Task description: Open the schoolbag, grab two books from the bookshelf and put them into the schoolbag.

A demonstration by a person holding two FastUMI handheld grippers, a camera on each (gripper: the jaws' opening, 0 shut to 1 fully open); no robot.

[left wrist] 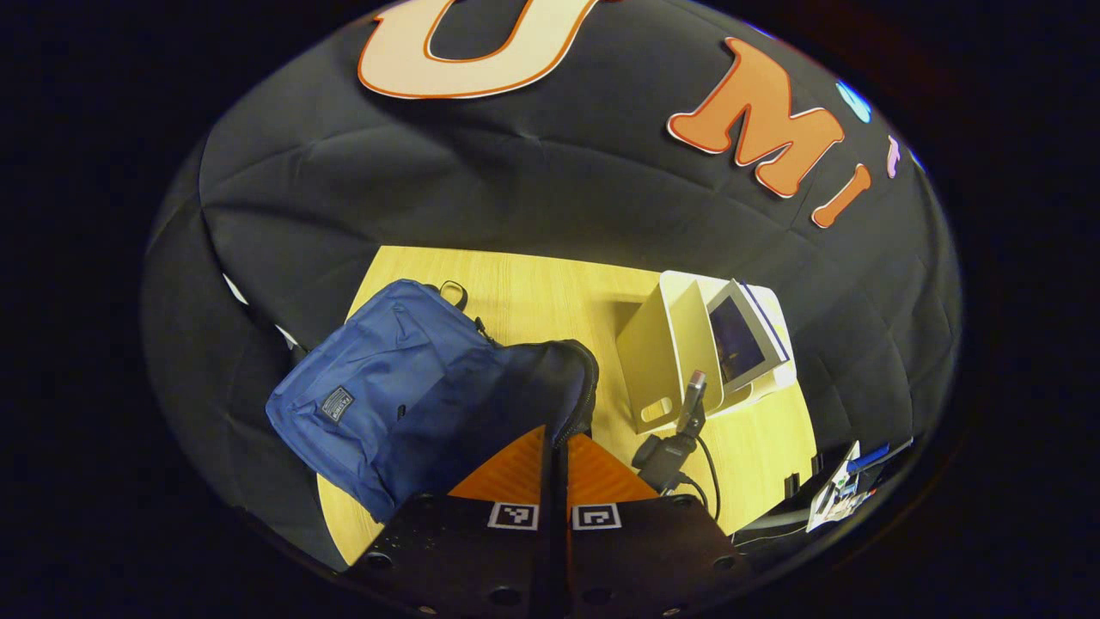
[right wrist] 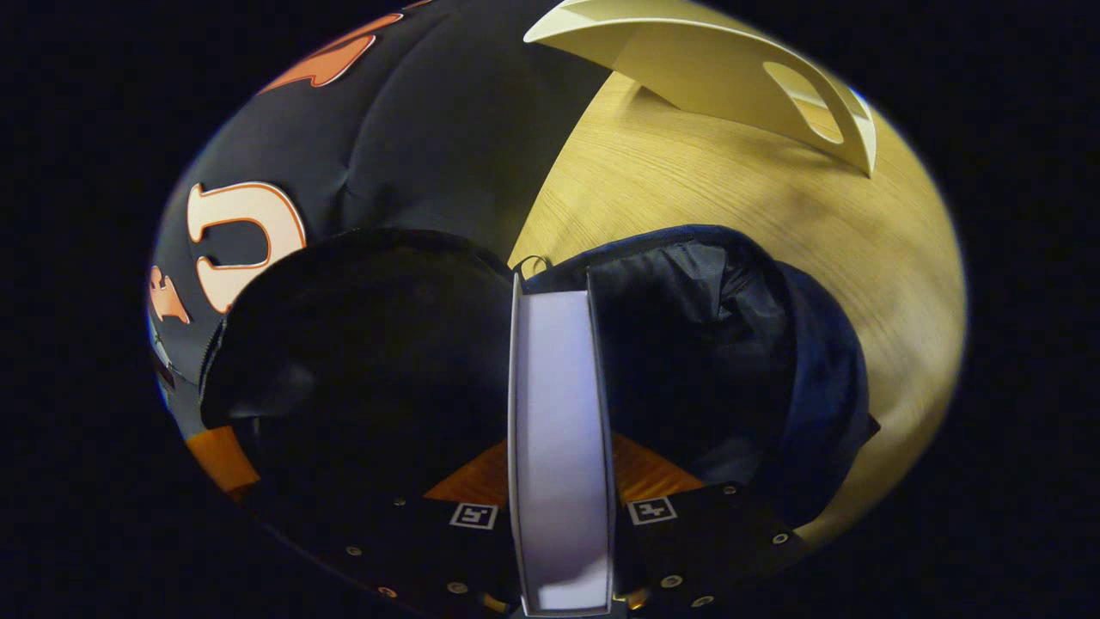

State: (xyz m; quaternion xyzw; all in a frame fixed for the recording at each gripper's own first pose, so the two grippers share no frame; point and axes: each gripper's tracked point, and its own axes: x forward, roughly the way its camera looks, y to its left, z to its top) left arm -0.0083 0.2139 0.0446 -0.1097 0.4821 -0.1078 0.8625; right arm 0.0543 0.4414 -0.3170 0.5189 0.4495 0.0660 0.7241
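Right gripper (right wrist: pixel 559 481) clamped on 1 book (right wrist: pixel 559 387), stiff, probably fairly light, held edge-on over the open schoolbag (right wrist: pixel 756 344); soft mouth may sag. Left gripper (left wrist: pixel 554 456) pinched on bag rim. Bookshelf (left wrist: pixel 679 352) at tabletop's far right corner.

schoolbag (left wrist: pixel 378 387): blue, dark lining
table (left wrist: pixel 533 292): pale wood grain
bookshelf (left wrist: pixel 666 352): cream
book (right wrist: pixel 560 447): white page edges, pale cover

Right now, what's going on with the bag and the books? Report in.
Right gripper shut on a book, poised at the open schoolbag. Left gripper shut on the schoolbag's rim. One book left in the bookshelf. Nothing blocking.
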